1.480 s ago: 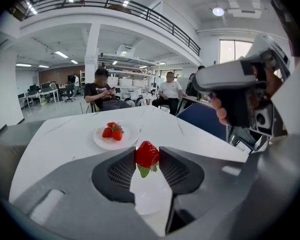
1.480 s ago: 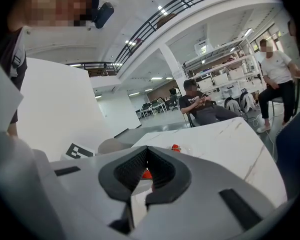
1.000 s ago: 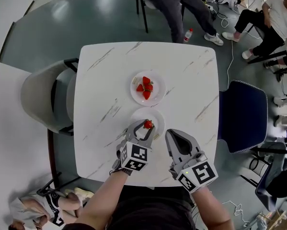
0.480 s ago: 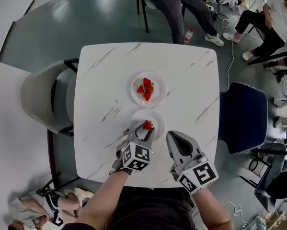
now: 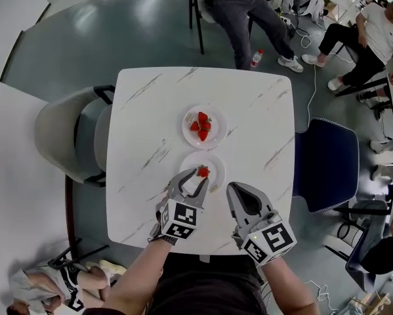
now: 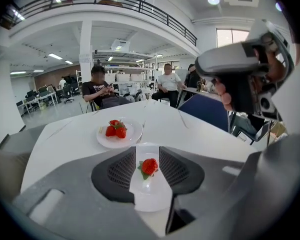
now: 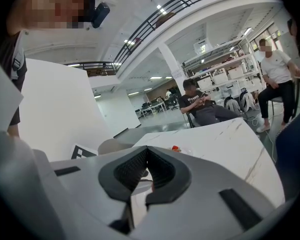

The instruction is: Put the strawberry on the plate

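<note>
on the white marbled surface (image 5: 150, 110), in the head view, we see two white plates in line. the far plate (image 5: 213, 140) carries several strawberries (image 5: 201, 125). the near plate (image 5: 214, 161) carries the single strawberry (image 5: 203, 171). the left hand-held gripper (image 5: 195, 178) lies low over the near edge of the near plate, and the single strawberry sits just beyond its tips. the right hand-held gripper (image 5: 239, 189) rests just beside that plate, on its right, over bare surface. a grey chair (image 5: 71, 133) stands at the left edge of the surface and a blue chair (image 5: 330, 163) at the right edge.

in the left gripper view, we see the left hand-held gripper (image 6: 148, 152) with its jaws apart. the single strawberry (image 6: 149, 166) lies on the near plate (image 6: 150, 196) in the gap between them, and neither pad touches it. the far plate (image 6: 132, 135) stands further off, to the left, with its strawberries (image 6: 115, 129) grouped on it.

in the right gripper view, we see the right hand-held gripper (image 7: 147, 151) with its jaw tips together and nothing between them. beyond the tips the surface (image 7: 230, 144) extends, with a small red fruit (image 7: 175, 148) on a plate; we cannot tell which plate. a square marker (image 7: 84, 151) shows at the left.
</note>
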